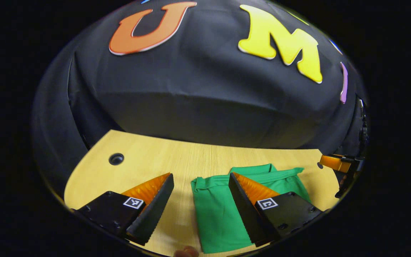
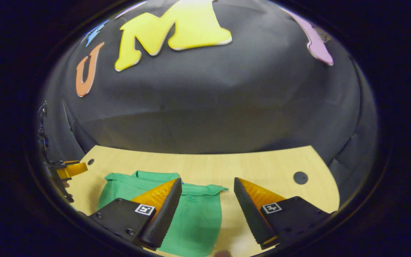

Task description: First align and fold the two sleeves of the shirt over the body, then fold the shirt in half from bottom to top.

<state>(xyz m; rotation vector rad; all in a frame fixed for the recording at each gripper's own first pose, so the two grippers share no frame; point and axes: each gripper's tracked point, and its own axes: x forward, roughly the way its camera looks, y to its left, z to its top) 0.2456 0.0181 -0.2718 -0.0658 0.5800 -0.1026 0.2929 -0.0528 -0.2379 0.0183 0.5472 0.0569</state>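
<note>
A green shirt (image 1: 219,210) lies flat on the wooden table (image 1: 162,160), folded into a narrow block with its collar end toward the far wall. My left gripper (image 1: 201,182) hovers open over the shirt's left edge, nothing between its fingers. In the right gripper view the same shirt (image 2: 194,217) lies under my right gripper (image 2: 208,185), which is open above the shirt's right edge and holds nothing. The right gripper (image 1: 337,163) also appears at the far right of the left gripper view, and the left gripper (image 2: 70,170) at the far left of the right gripper view.
Round cable holes sit in the table near its far corners (image 1: 116,159) (image 2: 300,177). The black cloth wall (image 1: 205,89) rises just behind the table's far edge. Bare wood lies to the left of the shirt and beyond it.
</note>
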